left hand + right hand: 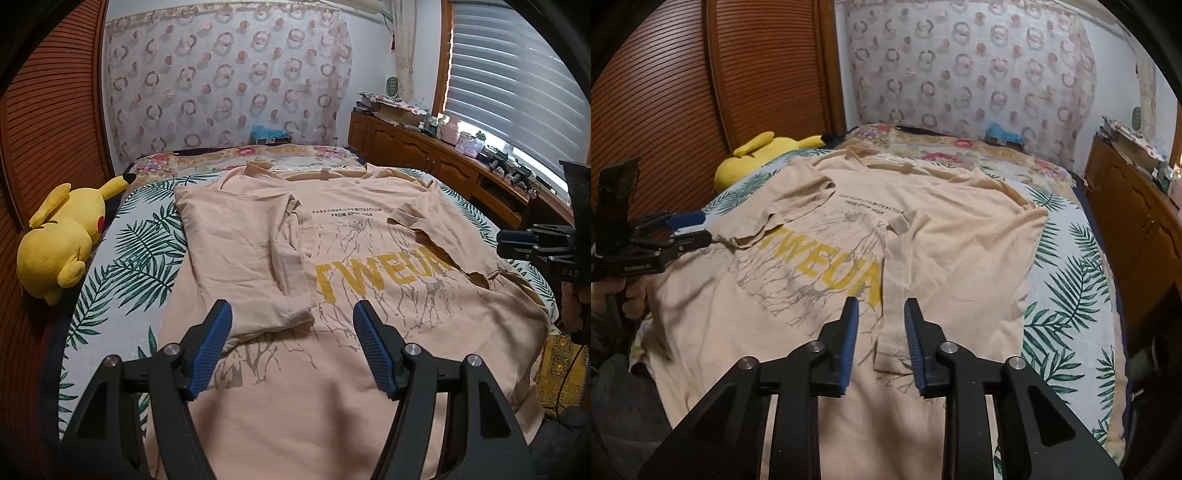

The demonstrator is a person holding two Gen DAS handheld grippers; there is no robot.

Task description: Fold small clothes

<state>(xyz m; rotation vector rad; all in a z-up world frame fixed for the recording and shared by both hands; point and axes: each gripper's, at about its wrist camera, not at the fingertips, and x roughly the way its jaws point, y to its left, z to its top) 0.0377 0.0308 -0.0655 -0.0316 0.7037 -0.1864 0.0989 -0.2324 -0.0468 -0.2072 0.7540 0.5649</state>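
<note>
I count one peach T-shirt point(369, 332), one yellow plush toy point(62, 236), one bed point(140, 221) with a leaf-print cover. Two grippers: left gripper point(291, 314) and right gripper point(881, 308). One louvred door point(48, 129), one wooden cabinet point(424, 147).

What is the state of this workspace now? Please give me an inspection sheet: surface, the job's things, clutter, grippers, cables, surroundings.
Surface: bed with a leaf-print cover; the shirt lies across most of it.
Job's things: beige T-shirt, print up, both sleeves folded inward onto the front; lower part not yet folded.
Clutter: yellow plush toy at the bed's edge beside the shirt; blue packet at the bed's head.
Grippers: left gripper open above the shirt, holding nothing; right gripper open more narrowly over a folded sleeve, not gripping it.
Cables: thin dark cable off the bed's side; ends not visible.
Surroundings: slatted wooden door, patterned curtain, cluttered wooden cabinet, window blind.
</note>
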